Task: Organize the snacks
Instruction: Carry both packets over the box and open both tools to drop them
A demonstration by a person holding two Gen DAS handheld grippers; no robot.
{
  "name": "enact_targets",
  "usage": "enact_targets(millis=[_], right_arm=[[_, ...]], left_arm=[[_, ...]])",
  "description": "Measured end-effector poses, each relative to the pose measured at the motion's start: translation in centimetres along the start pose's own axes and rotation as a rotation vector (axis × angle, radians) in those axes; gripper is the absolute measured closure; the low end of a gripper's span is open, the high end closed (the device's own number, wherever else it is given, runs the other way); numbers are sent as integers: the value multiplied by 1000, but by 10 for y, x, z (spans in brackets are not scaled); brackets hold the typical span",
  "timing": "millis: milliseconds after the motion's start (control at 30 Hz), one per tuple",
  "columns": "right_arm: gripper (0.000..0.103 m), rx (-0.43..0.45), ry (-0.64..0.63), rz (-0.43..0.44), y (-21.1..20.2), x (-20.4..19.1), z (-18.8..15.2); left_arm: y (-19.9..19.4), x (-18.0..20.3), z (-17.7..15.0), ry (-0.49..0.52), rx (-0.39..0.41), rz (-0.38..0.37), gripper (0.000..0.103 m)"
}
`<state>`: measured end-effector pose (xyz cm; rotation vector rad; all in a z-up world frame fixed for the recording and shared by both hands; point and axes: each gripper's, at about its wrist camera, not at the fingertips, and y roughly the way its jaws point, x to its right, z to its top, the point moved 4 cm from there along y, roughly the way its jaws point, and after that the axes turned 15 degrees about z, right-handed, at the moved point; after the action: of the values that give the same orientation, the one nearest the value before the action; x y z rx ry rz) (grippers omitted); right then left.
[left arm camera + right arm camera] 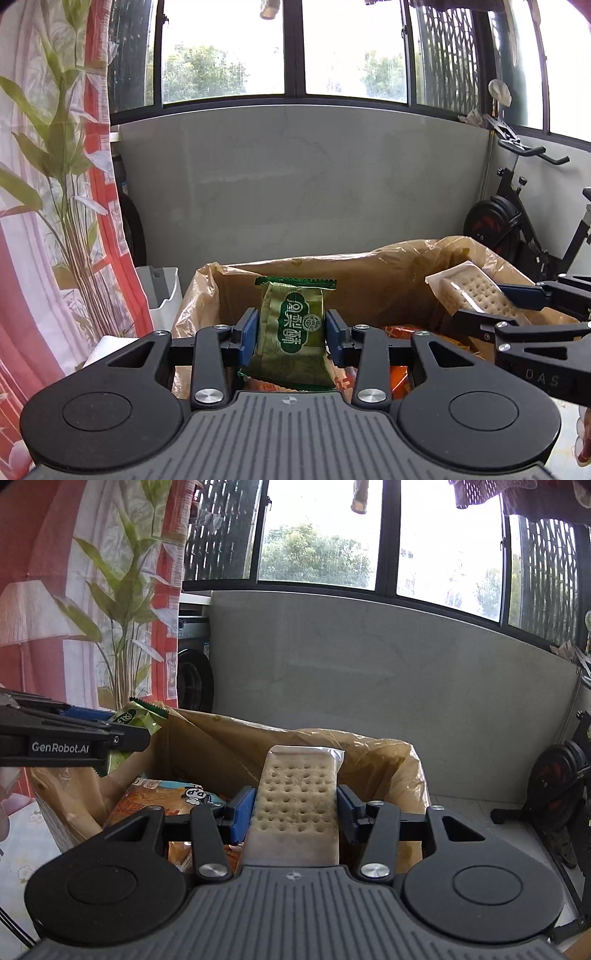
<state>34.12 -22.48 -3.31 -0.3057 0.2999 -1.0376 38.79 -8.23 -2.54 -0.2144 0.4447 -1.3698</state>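
Currently the left gripper (290,334) clamps a green pastry packet (293,332) and the right gripper (295,808) pinches a clear-wrapped cracker pack (297,805), both above the plastic-lined box (369,273) ahead; slick wrappers could slip, dropping snacks outside its rim

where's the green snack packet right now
The green snack packet is clamped upright in the left gripper, above the lined box.
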Motion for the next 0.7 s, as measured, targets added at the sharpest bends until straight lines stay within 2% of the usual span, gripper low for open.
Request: enact_targets(millis=[100,167,233,333,433,600,700], right_arm=[[53,-13,67,-12,-1,10,-3],[51,-15,107,-19,-4,15,-3],[51,-4,123,-26,-10,17,-3],[45,-7,113,-46,-19,16,-3],[44,-2,114,-51,-28,11,-1],[35,7,104,-62,-47,1,4],[22,19,110,-61,-60,-6,8]], left_arm=[[6,-2,-5,-2,-28,-3,60],[5,-5,-6,-4,-30,1,36],[1,-10,-7,-6,-10,3,26],[-8,-13,-6,-7,-2,-12,22],[-17,-19,-5,-14,-1,-32,19],[-35,-25,-5,5,5,-26,14],[-49,-30,-5,6,7,-24,11]])
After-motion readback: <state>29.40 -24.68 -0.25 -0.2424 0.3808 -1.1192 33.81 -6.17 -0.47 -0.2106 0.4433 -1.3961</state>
